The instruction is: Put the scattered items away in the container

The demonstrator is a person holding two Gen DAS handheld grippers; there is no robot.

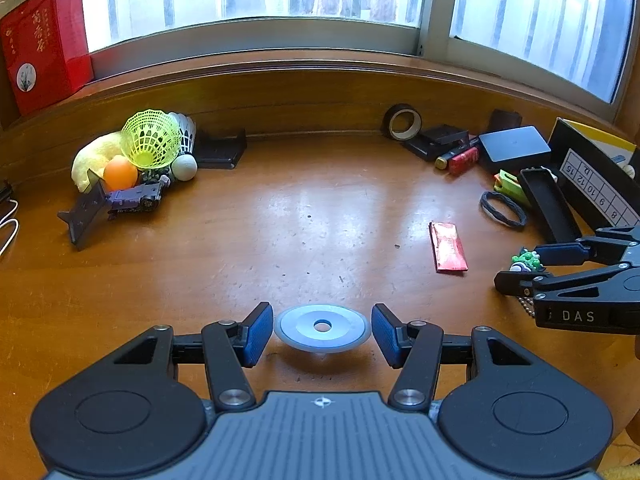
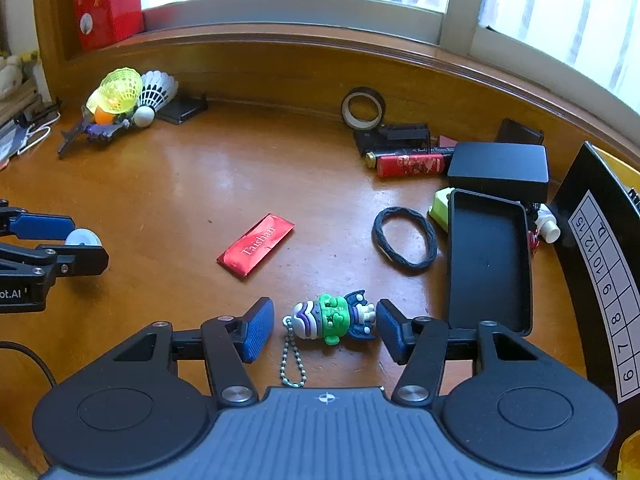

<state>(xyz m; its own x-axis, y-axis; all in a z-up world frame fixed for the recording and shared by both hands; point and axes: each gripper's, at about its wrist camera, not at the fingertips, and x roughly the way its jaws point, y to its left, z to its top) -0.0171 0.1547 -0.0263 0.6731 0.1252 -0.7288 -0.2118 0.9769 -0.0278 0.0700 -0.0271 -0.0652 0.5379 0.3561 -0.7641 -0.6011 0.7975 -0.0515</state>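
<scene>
Left gripper clamped on pale disc, fingers pressing both edges, disc raised just off wooden worktop. Right gripper with fingers apart, straddling green keychain figure lying on worktop; right pad at or just beside the feet, left pad clear. Red sachet and black hair band further out. Open black container just right of band. Tape roll against back ledge.
</scene>
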